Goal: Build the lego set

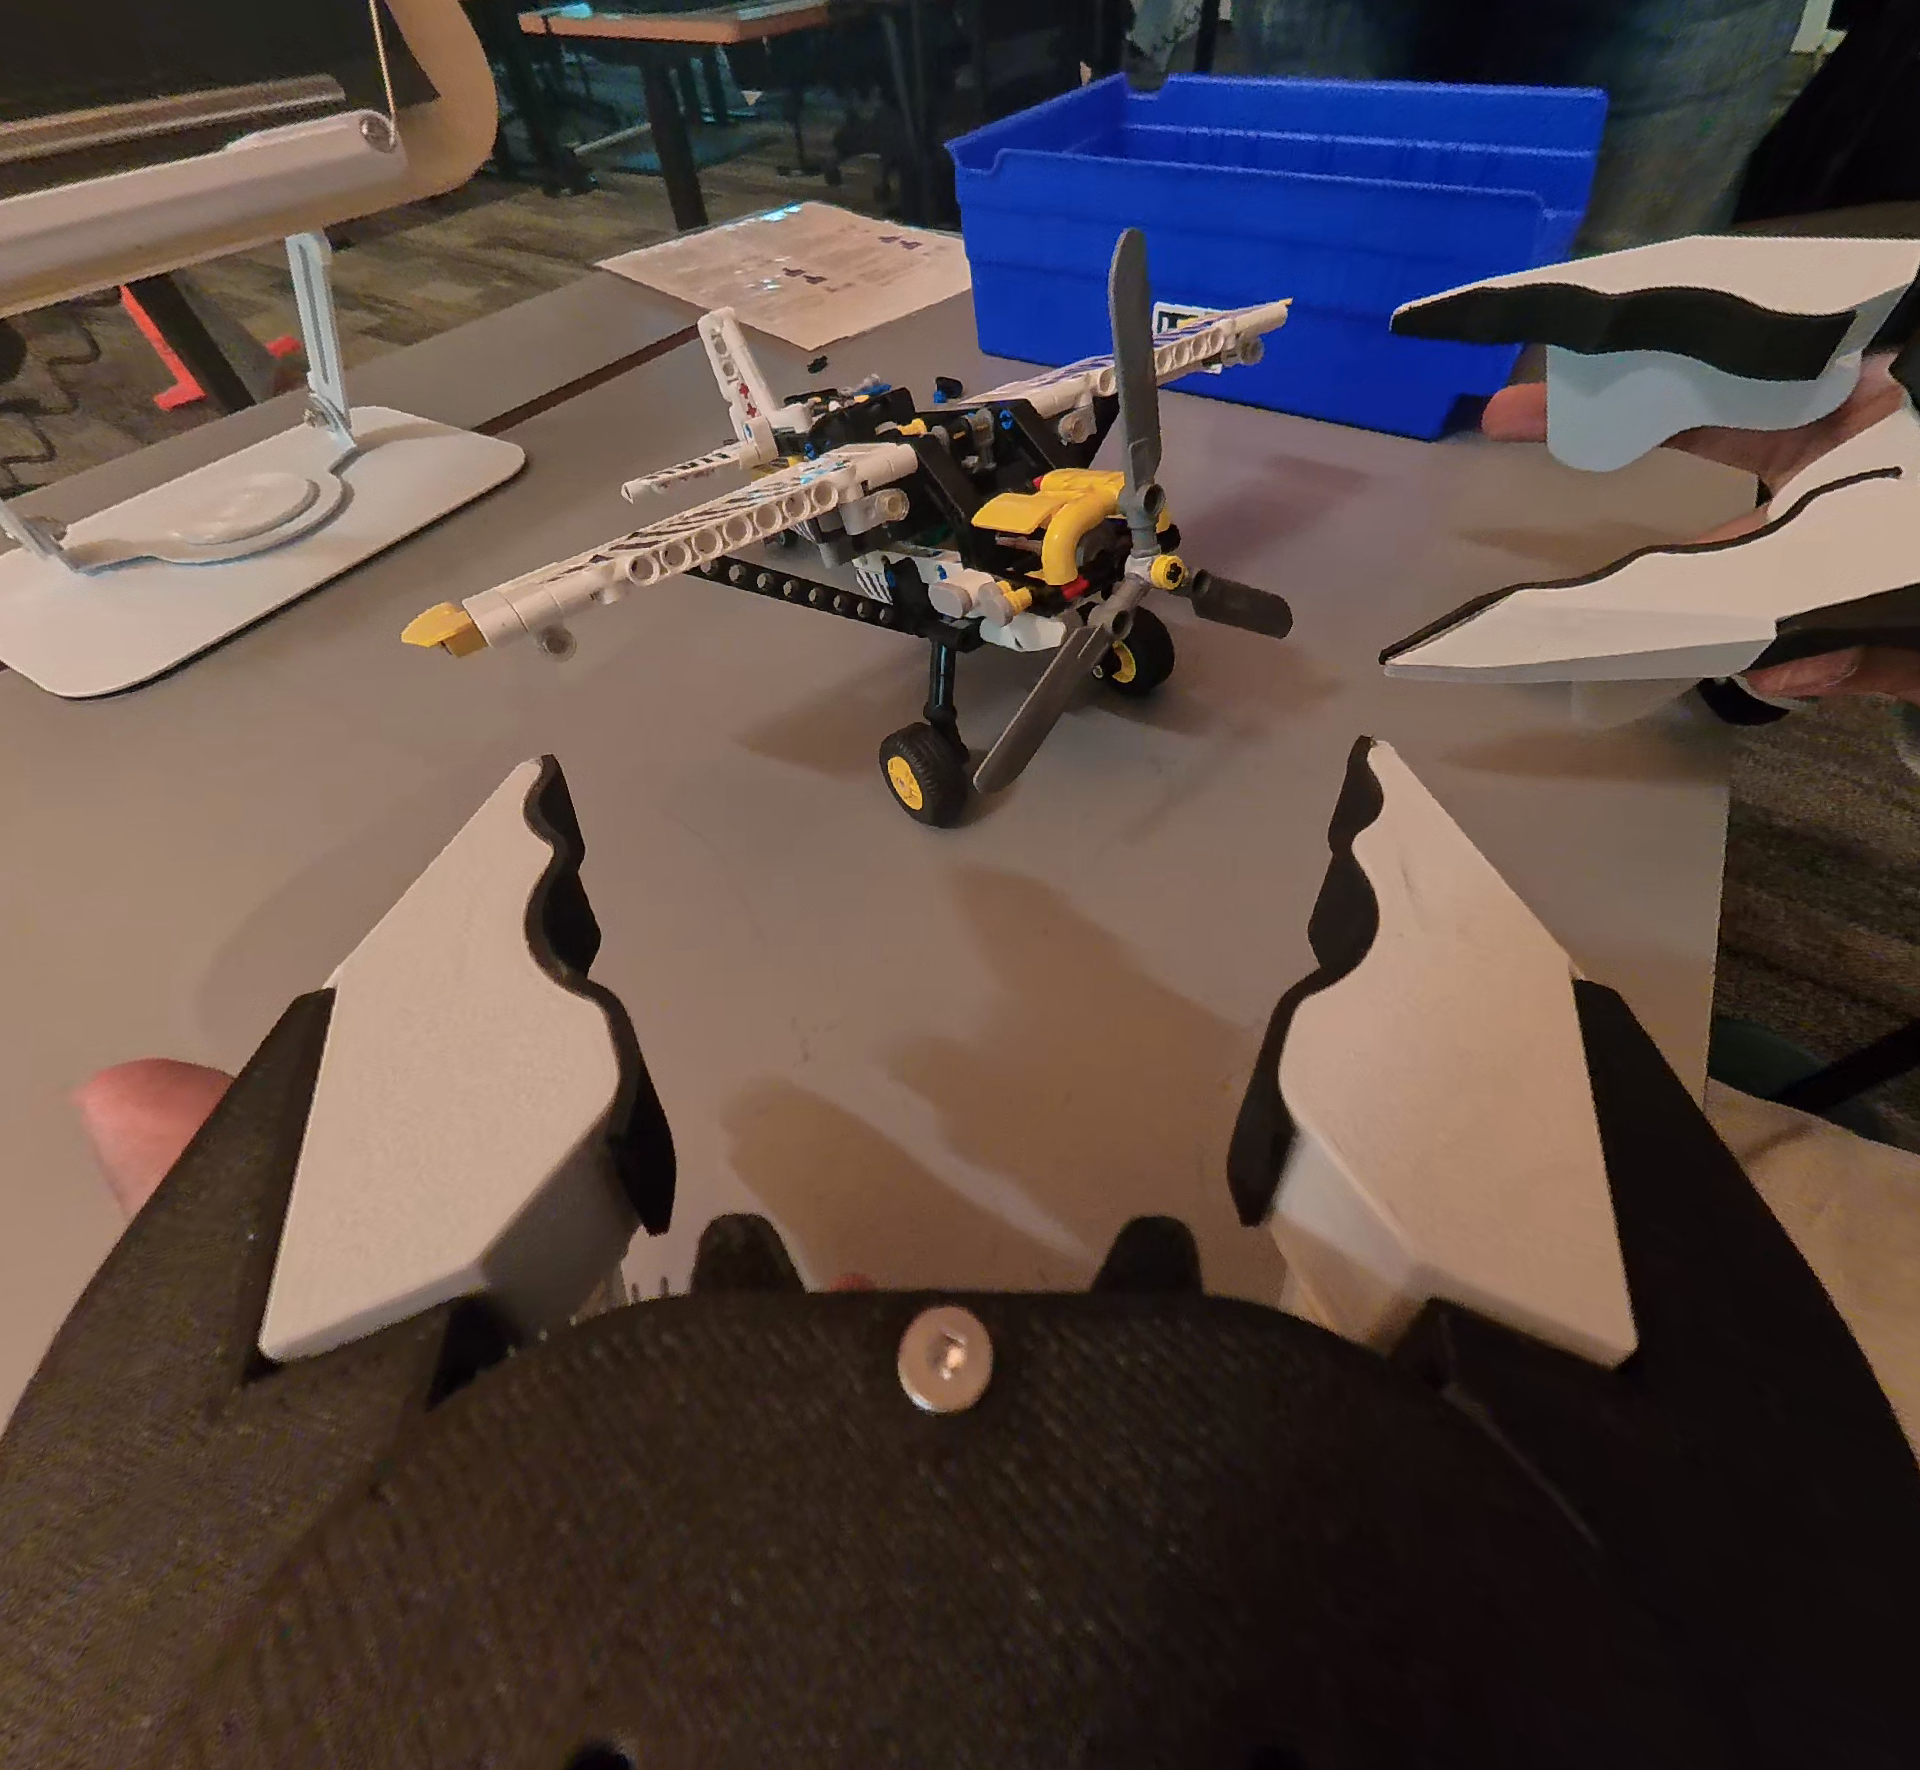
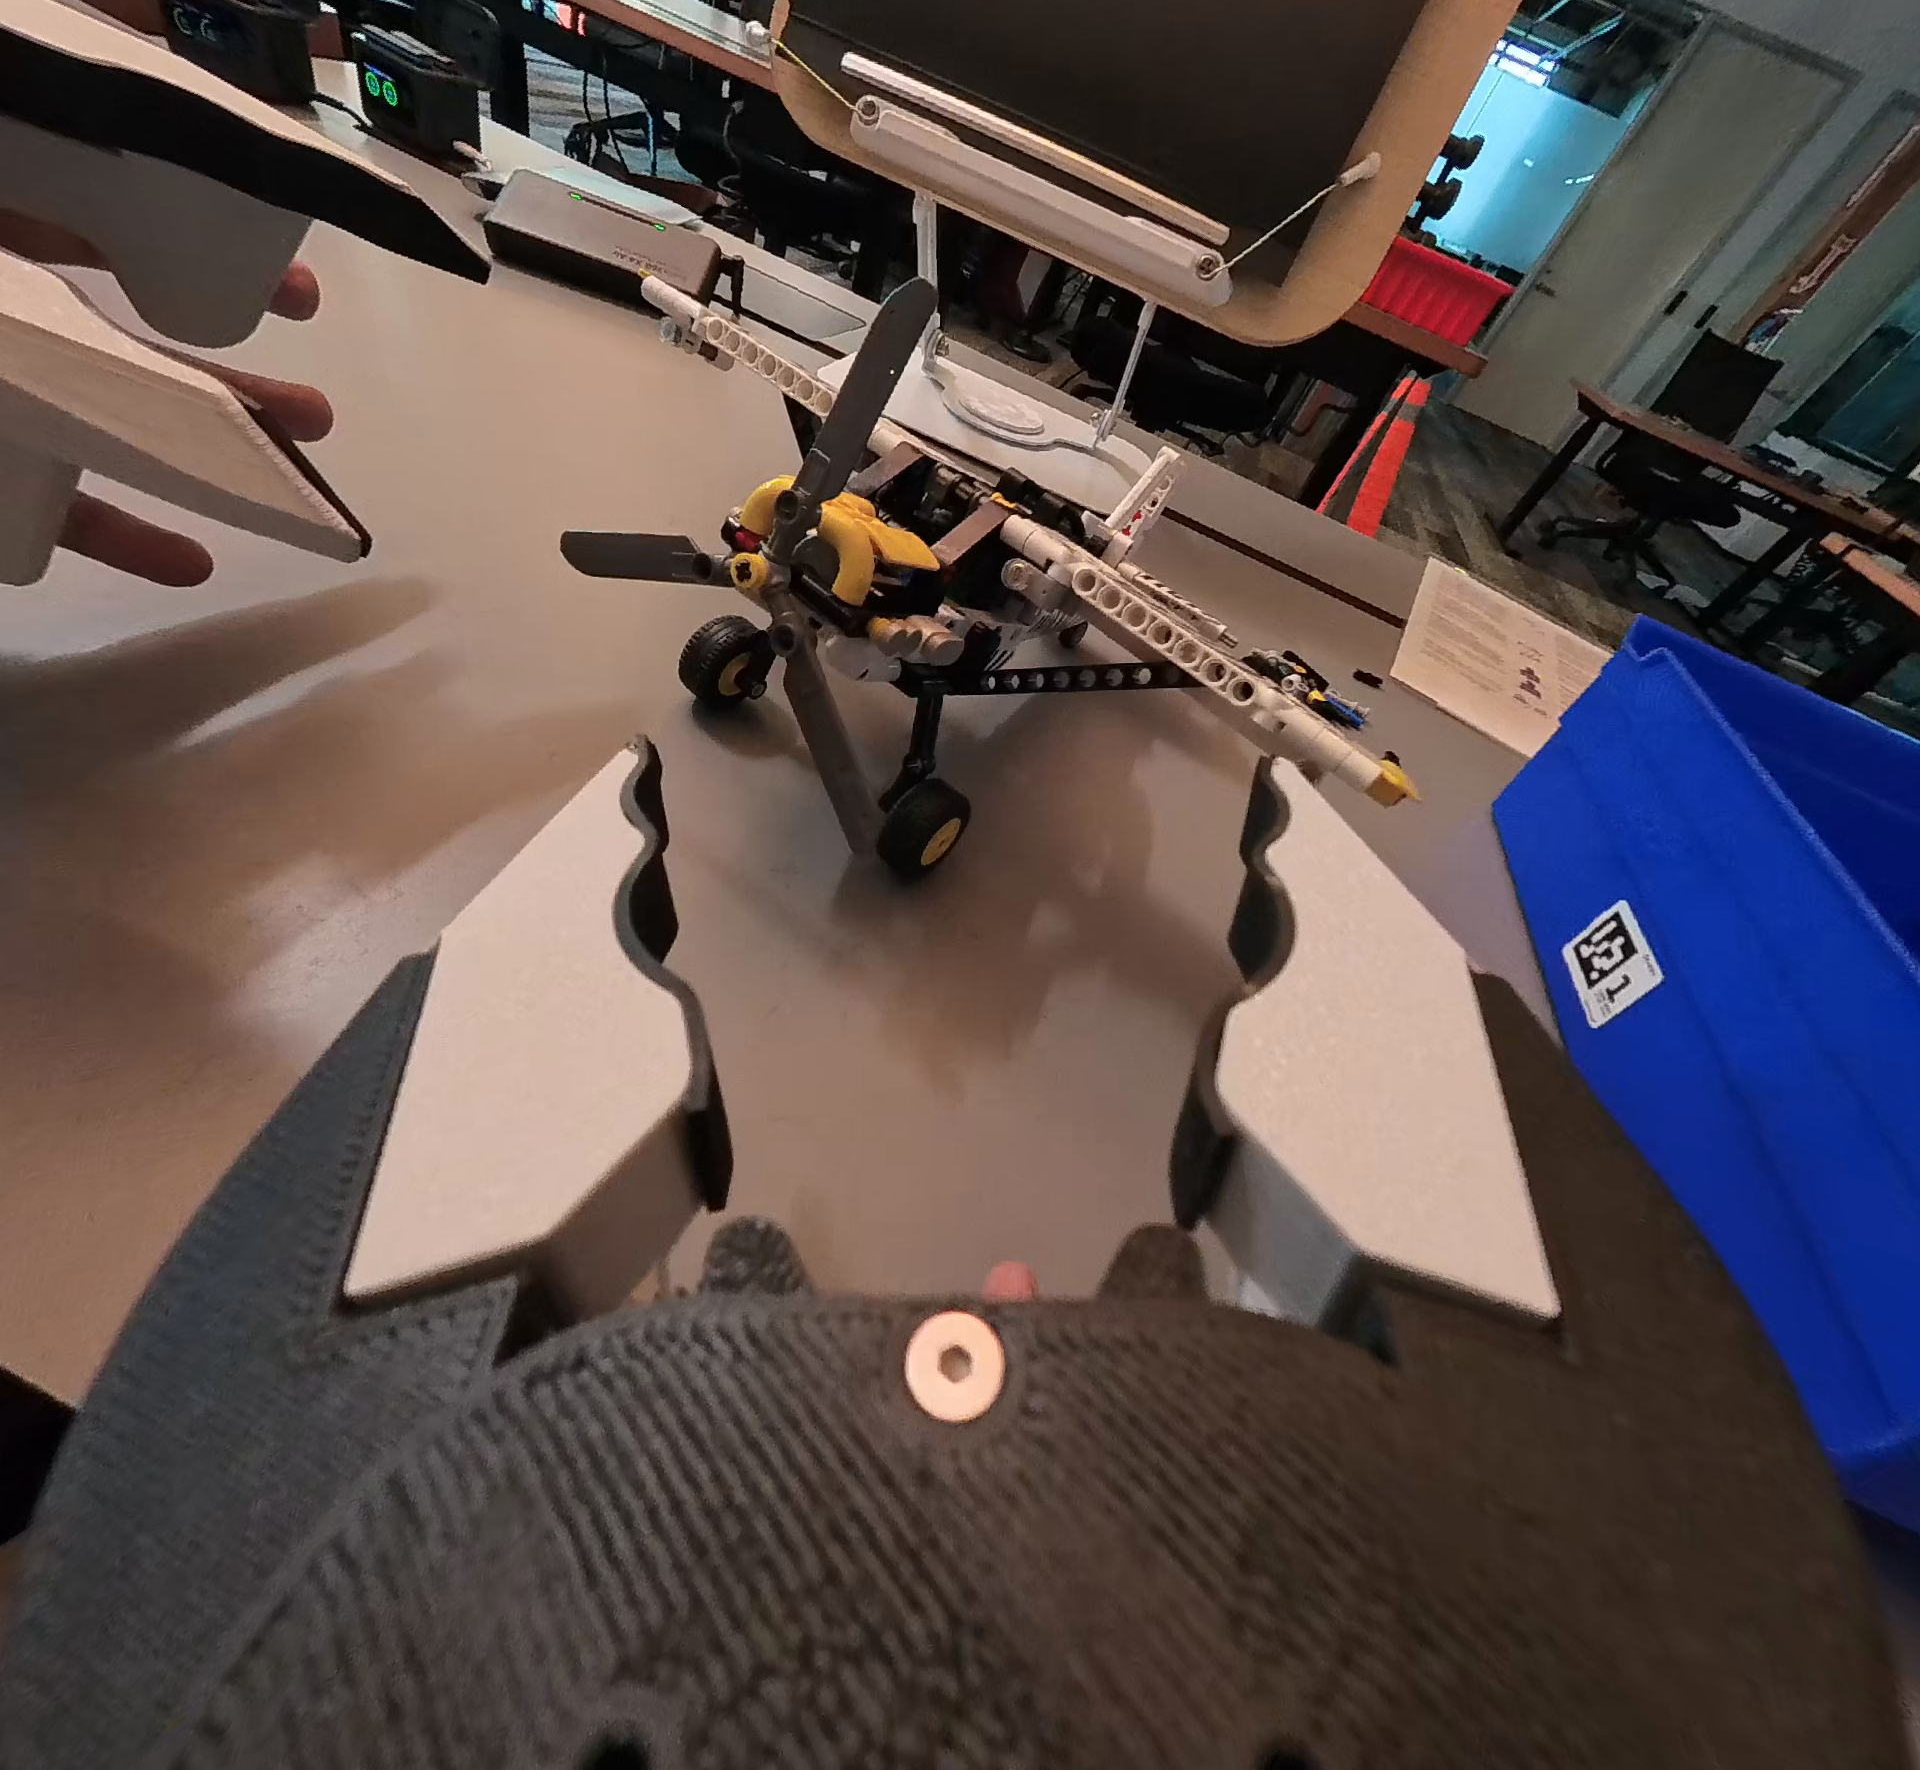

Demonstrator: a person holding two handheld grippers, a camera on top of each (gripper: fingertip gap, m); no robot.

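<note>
Lego plane (image 1: pixel 914 515) stands on its wheels mid-frame on the grey counter (image 1: pixel 364 837), blue bin (image 1: pixel 1278 266) behind it. Left gripper (image 1: pixel 951 764) at lower frame, jaws released, empty. Right gripper (image 2: pixel 951 754) likewise spread, holding nothing, plane just ahead

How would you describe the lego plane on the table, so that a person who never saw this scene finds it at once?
Start at the grey table, between the blue bin and the white tablet stand. The lego plane stands there on yellow-hubbed wheels, touched by neither gripper. Its long white wings and grey three-blade propeller set it apart from everything nearby.
</note>
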